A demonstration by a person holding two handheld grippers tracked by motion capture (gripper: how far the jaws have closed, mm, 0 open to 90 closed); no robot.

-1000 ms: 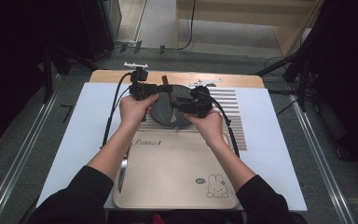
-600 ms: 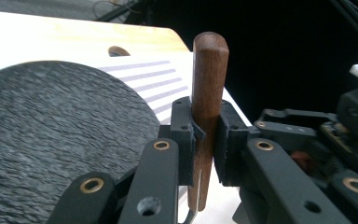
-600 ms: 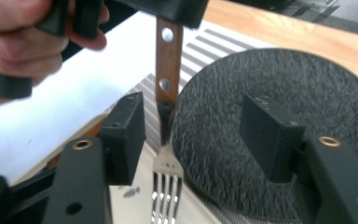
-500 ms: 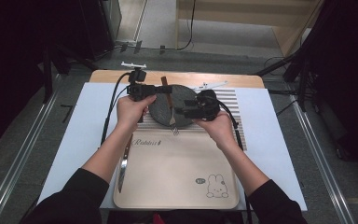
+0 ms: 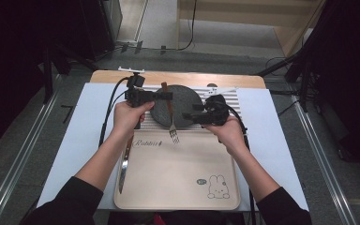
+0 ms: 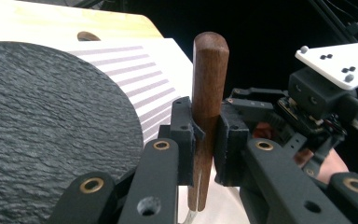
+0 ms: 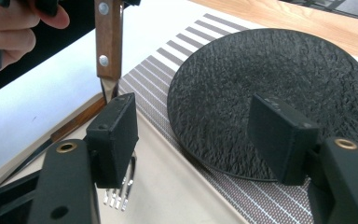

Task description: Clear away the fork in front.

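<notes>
Left gripper [image 5: 161, 96] fingers clamped on the fork [image 5: 169, 110] by its wooden handle [image 6: 208, 93]. The fork hangs over the near edge of the black slate plate [image 5: 187, 101], tines [image 7: 119, 196] down over the beige tray [image 5: 178, 178]. In the left gripper view the tines are cut off below the frame; in the right gripper view they sit partly behind a finger.

Right gripper [image 5: 191, 116] fingers have just been opening, now wide apart, nothing between them but plate and striped mat [image 7: 270, 200] behind.

Knife [image 5: 124, 161] lies along the tray's left edge, upper part hidden under the left hand [image 5: 127, 115]. Far edge of the surface [image 5: 272, 136] runs into dark.
</notes>
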